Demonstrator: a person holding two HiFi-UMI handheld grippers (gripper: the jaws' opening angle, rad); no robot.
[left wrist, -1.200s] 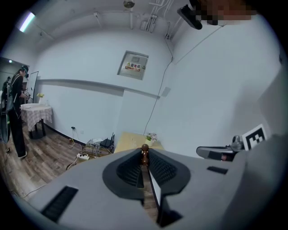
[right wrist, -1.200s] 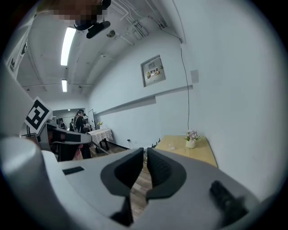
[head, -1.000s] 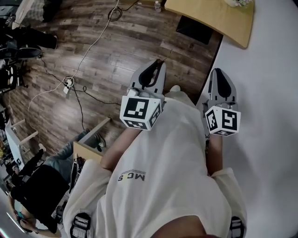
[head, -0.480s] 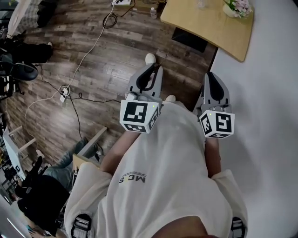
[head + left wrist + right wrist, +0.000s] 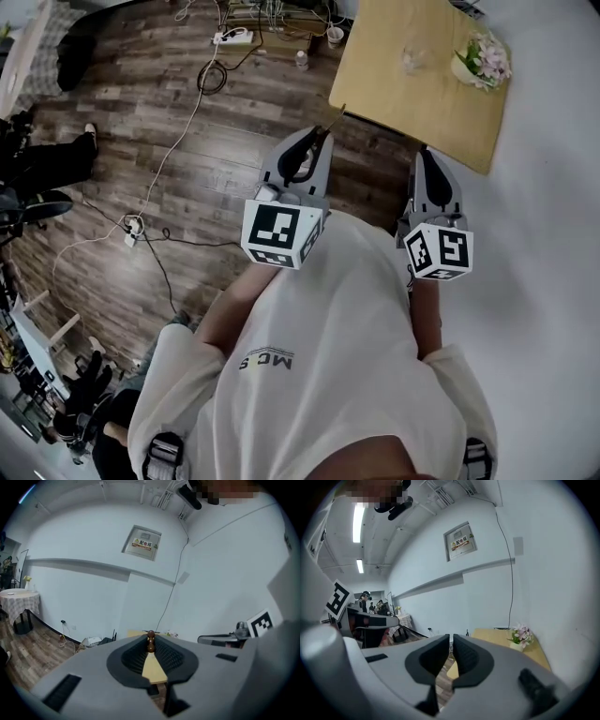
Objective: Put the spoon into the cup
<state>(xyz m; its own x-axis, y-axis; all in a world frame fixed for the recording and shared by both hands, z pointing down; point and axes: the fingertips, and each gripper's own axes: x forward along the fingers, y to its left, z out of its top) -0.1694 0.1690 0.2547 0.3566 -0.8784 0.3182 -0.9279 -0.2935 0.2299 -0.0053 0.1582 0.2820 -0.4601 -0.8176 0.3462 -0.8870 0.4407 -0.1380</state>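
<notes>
My left gripper (image 5: pixel 319 137) is shut on a thin wooden spoon (image 5: pixel 334 116) whose handle sticks out forward past the jaw tips. In the left gripper view the spoon's brown beaded end (image 5: pixel 151 642) stands up between the ribbed pads. My right gripper (image 5: pixel 423 156) is beside it, jaws together and holding nothing; its pads (image 5: pixel 439 653) nearly touch. Both are held out in front of the person's chest, above the floor. Ahead stands a light wooden table (image 5: pixel 375 80) with a clear glass cup (image 5: pixel 412 58) on it.
A small pot of pink flowers (image 5: pixel 480 60) stands on the table to the right of the cup, also in the right gripper view as flowers (image 5: pixel 519 634). A white wall (image 5: pixel 553 206) runs along the right. Cables and a power strip (image 5: pixel 231 37) lie on the wood floor; people sit at the left (image 5: pixel 42 155).
The person has walked forward: the table has slid down into the head view, so the cup and flowers now show. Both grippers keep the same pose and grip.
</notes>
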